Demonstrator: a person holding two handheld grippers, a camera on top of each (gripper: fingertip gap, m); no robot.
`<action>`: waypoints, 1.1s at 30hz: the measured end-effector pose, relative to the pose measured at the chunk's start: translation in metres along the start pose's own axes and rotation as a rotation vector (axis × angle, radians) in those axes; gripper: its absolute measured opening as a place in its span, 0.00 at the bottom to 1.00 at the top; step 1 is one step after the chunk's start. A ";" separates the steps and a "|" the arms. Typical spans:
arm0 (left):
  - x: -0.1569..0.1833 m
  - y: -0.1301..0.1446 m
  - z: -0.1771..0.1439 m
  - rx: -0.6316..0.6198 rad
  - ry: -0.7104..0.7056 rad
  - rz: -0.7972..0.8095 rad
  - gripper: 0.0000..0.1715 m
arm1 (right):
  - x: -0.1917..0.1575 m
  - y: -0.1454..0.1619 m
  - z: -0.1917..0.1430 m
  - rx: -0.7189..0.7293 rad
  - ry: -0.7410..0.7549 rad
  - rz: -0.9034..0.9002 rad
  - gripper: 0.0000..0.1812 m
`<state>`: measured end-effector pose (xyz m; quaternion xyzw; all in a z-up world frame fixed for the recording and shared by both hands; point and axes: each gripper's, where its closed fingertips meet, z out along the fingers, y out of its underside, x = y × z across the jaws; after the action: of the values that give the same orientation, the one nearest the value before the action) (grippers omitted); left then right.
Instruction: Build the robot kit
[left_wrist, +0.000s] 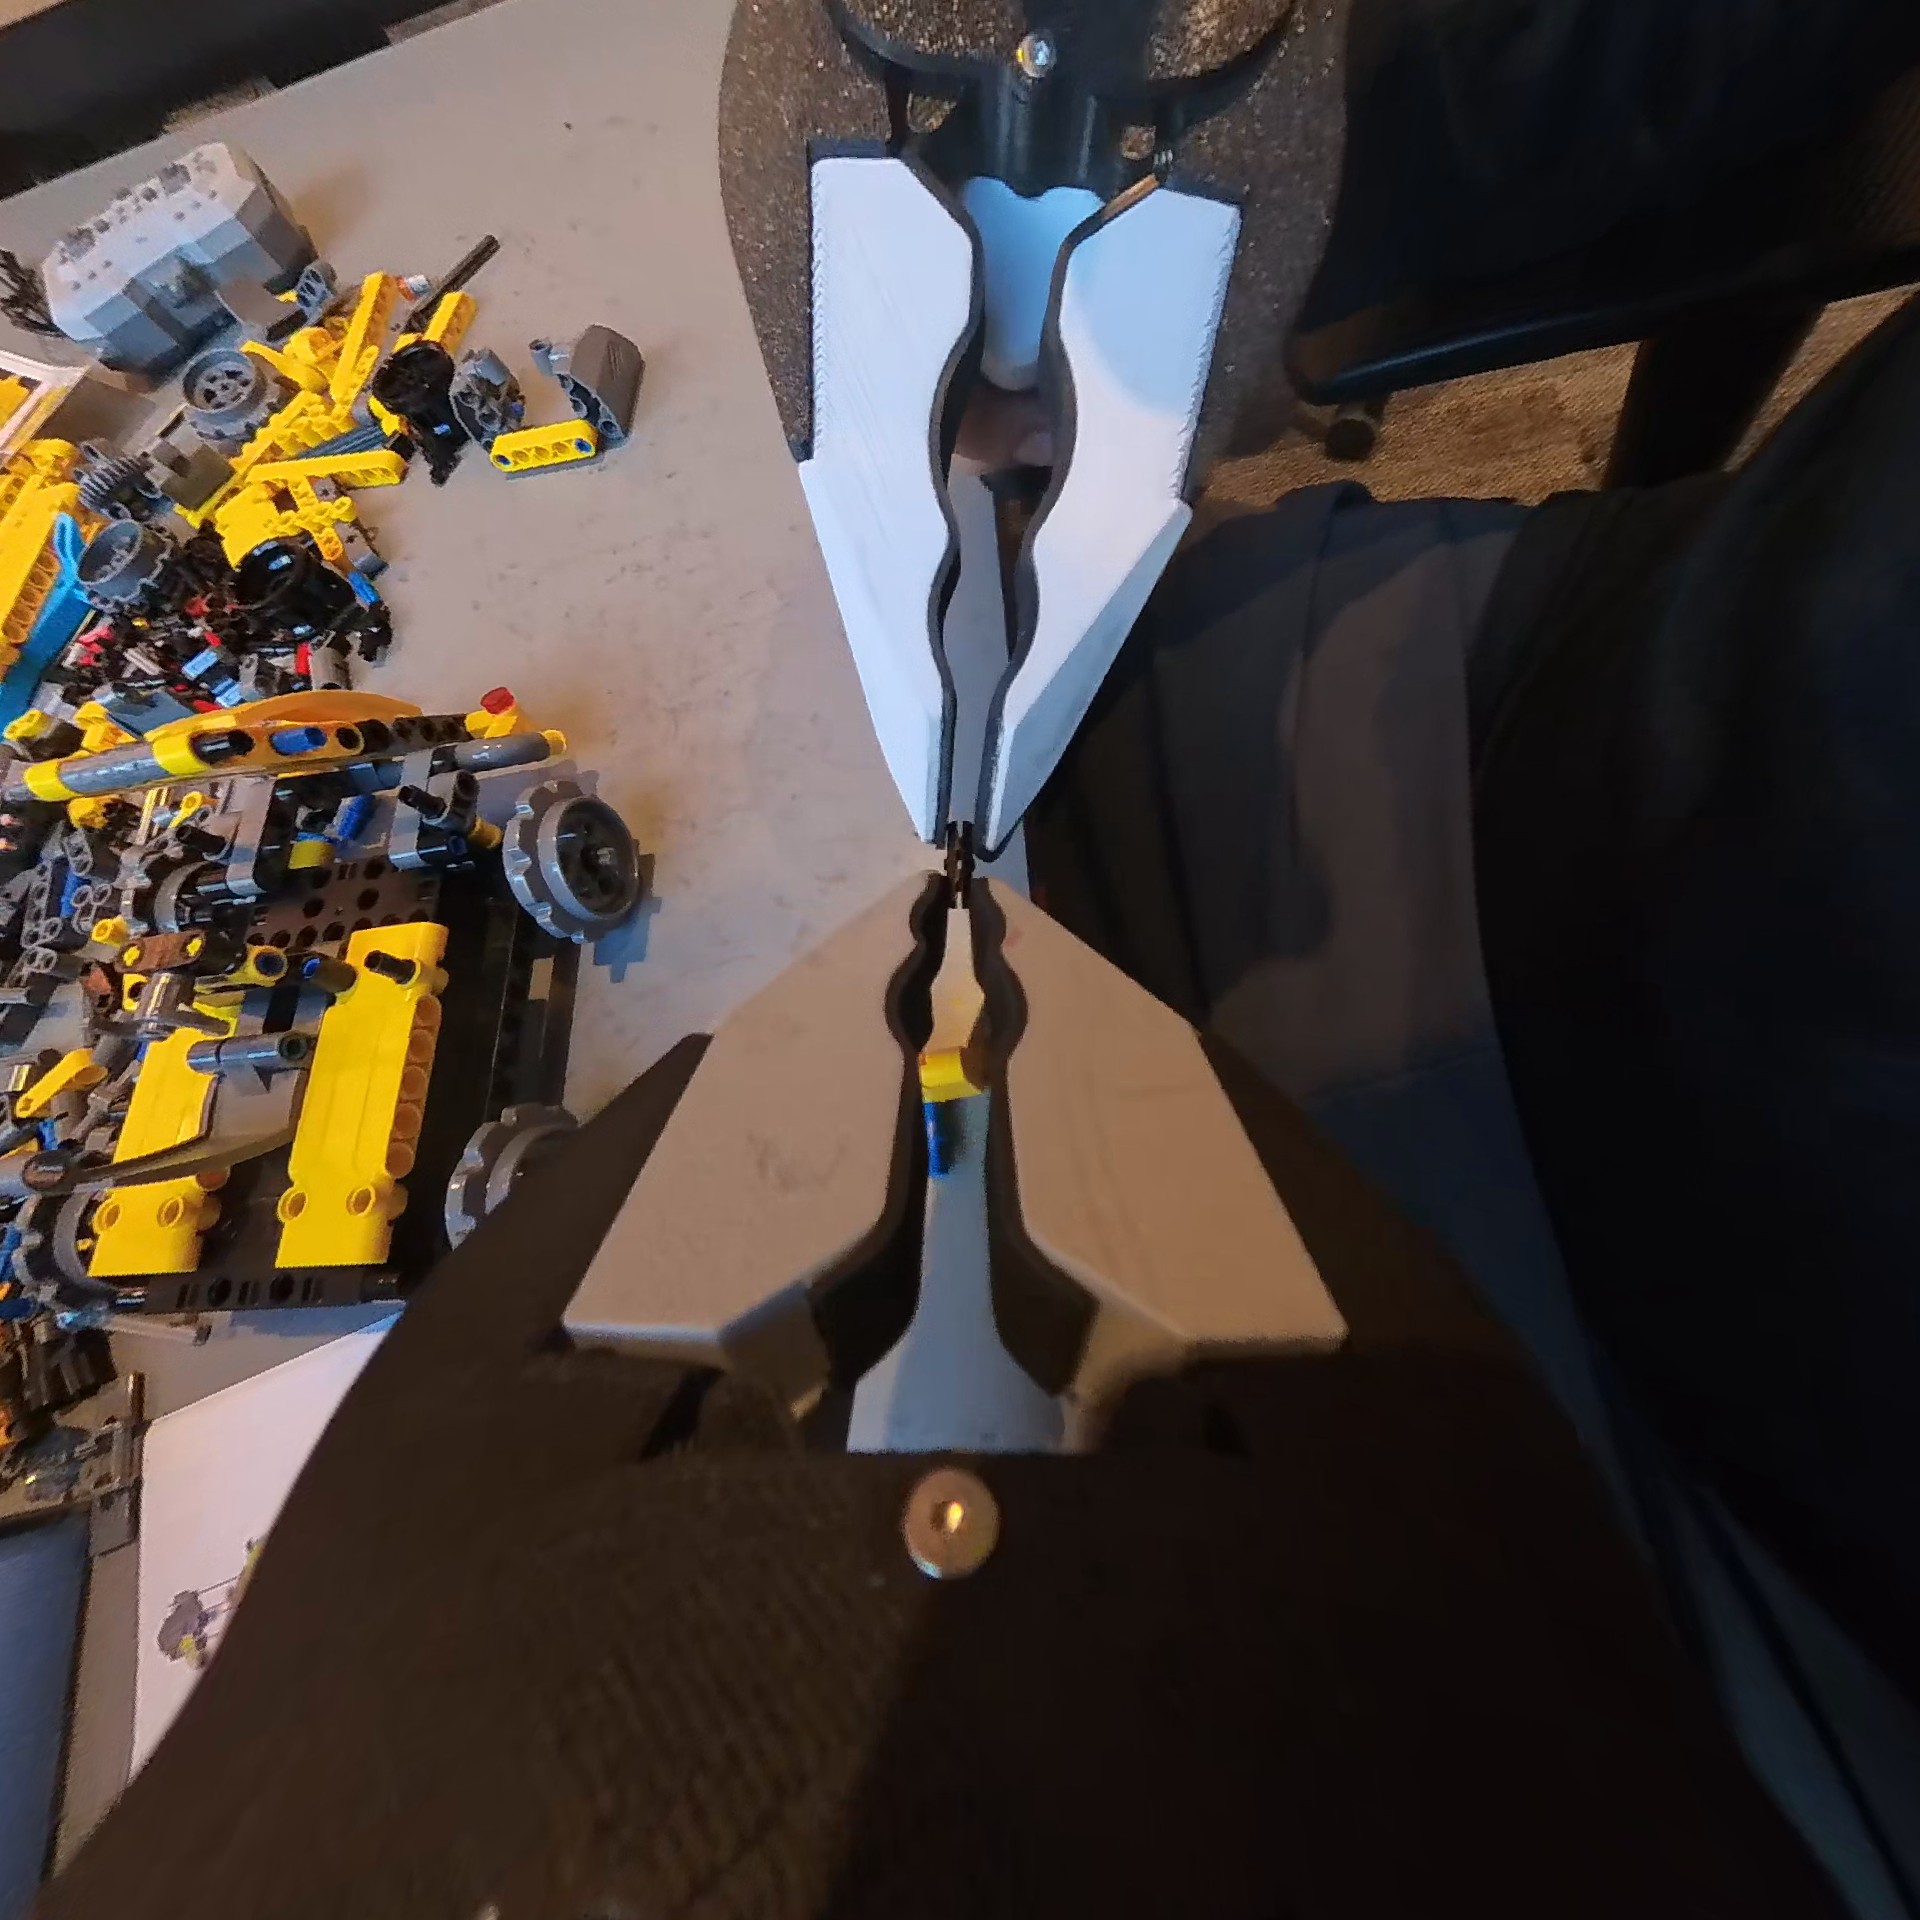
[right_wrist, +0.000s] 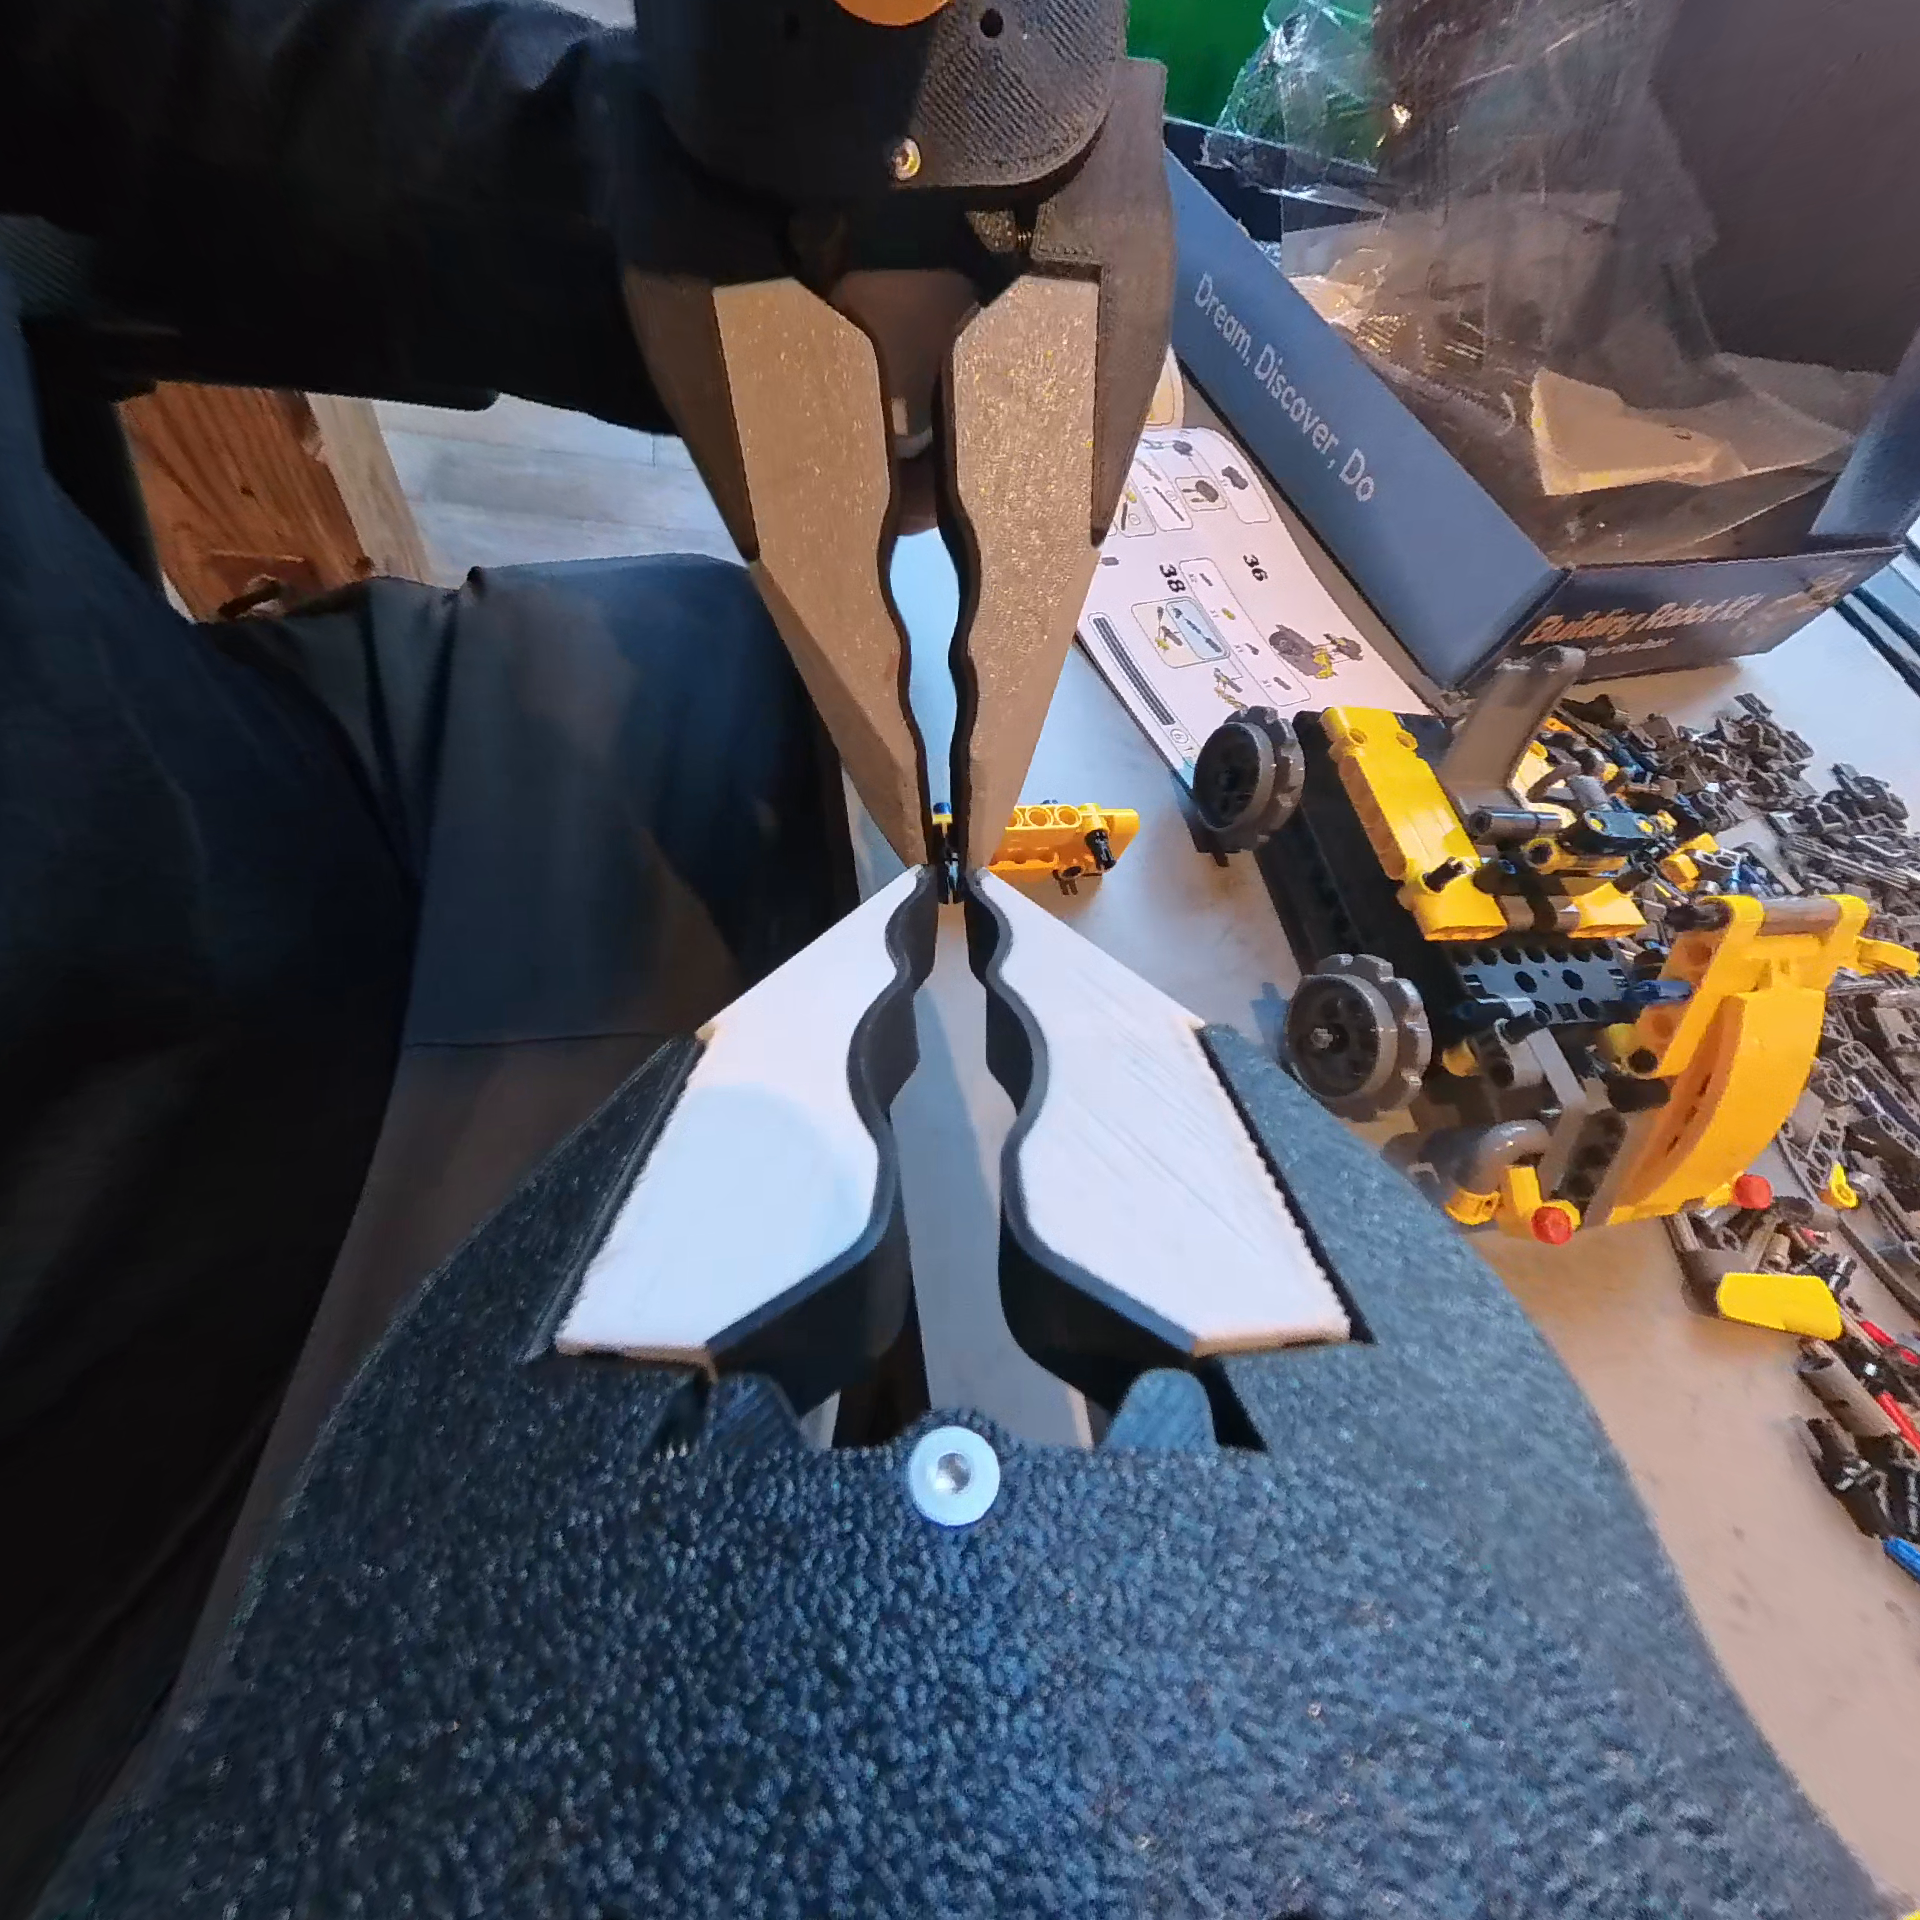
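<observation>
Yellow-and-black brick vehicle with grey toothed wheels (left_wrist: 343, 1049) stands on the pale grey desk (left_wrist: 665, 582) amid loose pieces, inward from its edge. Just beyond that edge, the grey-fingered left claw (left_wrist: 958, 902) and white-fingered right claw (right_wrist: 948, 883) meet tip to tip, both pinched narrow on one small black pin (left_wrist: 958, 860).
</observation>
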<state>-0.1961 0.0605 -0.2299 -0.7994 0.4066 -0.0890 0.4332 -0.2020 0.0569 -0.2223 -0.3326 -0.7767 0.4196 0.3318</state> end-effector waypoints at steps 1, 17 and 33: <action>0.001 -0.001 0.000 0.008 0.006 -0.002 0.01 | -0.001 0.000 0.000 0.004 -0.001 -0.004 0.03; 0.000 0.001 -0.003 0.026 0.025 -0.022 0.02 | -0.001 0.003 0.001 -0.018 0.004 -0.010 0.02; -0.001 0.006 -0.001 -0.004 -0.003 0.019 0.01 | -0.001 0.008 0.002 -0.040 0.014 -0.015 0.02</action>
<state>-0.2002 0.0588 -0.2342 -0.7966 0.4136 -0.0831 0.4330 -0.2016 0.0583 -0.2301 -0.3363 -0.7852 0.3990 0.3334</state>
